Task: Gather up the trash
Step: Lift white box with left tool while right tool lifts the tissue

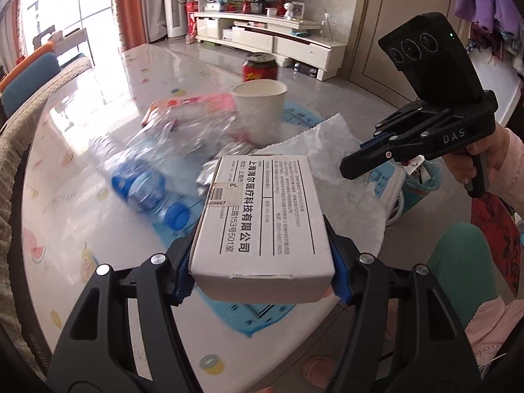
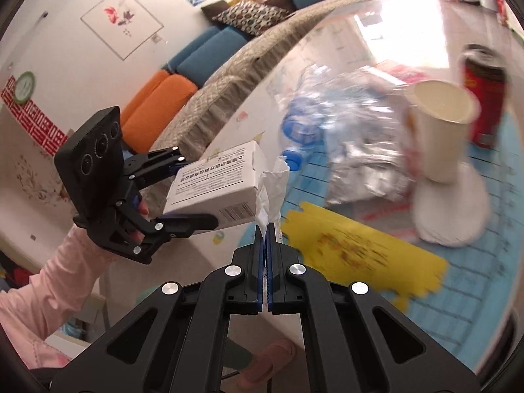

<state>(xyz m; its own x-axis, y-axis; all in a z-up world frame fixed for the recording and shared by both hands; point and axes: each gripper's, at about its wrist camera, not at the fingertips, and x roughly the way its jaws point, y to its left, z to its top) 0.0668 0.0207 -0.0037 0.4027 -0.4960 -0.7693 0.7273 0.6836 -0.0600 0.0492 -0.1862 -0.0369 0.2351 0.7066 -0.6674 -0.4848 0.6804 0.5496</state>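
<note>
Behind the left gripper [image 1: 262, 258]'s white box [image 1: 262, 216], a motion-blurred plastic bottle [image 1: 147, 183]

White box [image 1: 262, 216] with black print, red can [image 1: 259, 67].

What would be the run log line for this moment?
left hand-held gripper: holds white box | right hand-held gripper: pinches tissue | both above table

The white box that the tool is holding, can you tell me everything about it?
The white box is a small cardboard carton with black Chinese printing and a barcode sticker. Its flaps look closed. The left tool grips its two long sides with blue pads, holding it up off the table, roughly level. In the right wrist view, crumpled white paper sits just in front of it.
</note>
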